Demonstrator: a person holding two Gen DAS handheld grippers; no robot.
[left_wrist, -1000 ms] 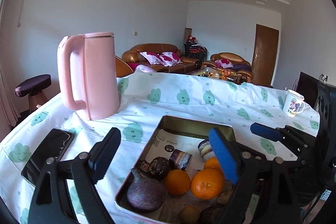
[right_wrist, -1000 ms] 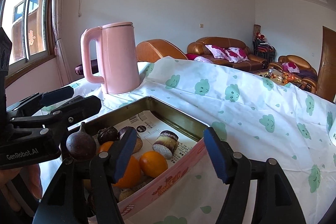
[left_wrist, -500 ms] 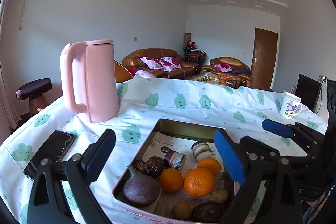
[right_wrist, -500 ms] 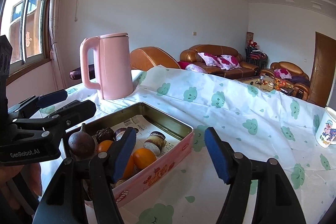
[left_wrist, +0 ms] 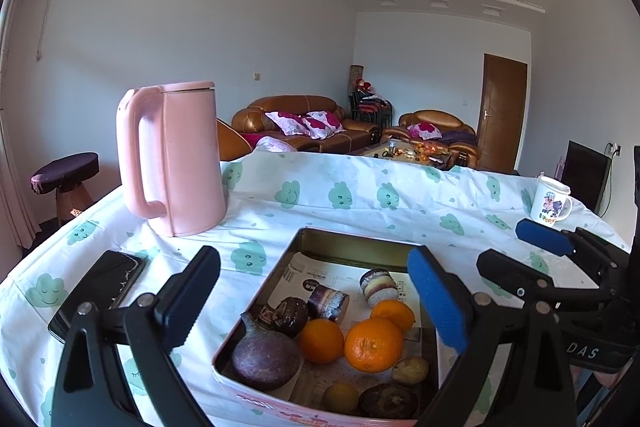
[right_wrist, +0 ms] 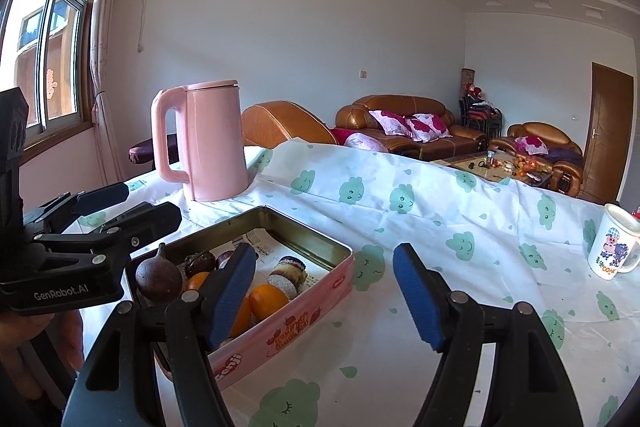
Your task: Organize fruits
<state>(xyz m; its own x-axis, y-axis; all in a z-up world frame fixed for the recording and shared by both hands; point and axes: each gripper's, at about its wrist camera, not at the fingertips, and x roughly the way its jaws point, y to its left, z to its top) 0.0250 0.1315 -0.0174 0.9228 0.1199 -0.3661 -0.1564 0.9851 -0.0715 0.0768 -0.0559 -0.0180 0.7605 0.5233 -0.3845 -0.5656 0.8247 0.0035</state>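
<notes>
Left wrist view: fruit's all piled in the tin [left_wrist: 344, 247], looks basically done. My left gripper [left_wrist: 316, 301] gapes wide, right gripper [right_wrist: 326, 293] just widened; both empty.

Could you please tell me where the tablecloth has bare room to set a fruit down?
A wide patch of cloud-print tablecloth lies free between the pink rectangular tin and the white cartoon mug. It is tighter between the tall pink kettle and the black phone. The tin itself is crowded.

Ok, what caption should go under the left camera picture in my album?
Open left gripper above a pink tin of oranges, beside a pink kettle.
</notes>
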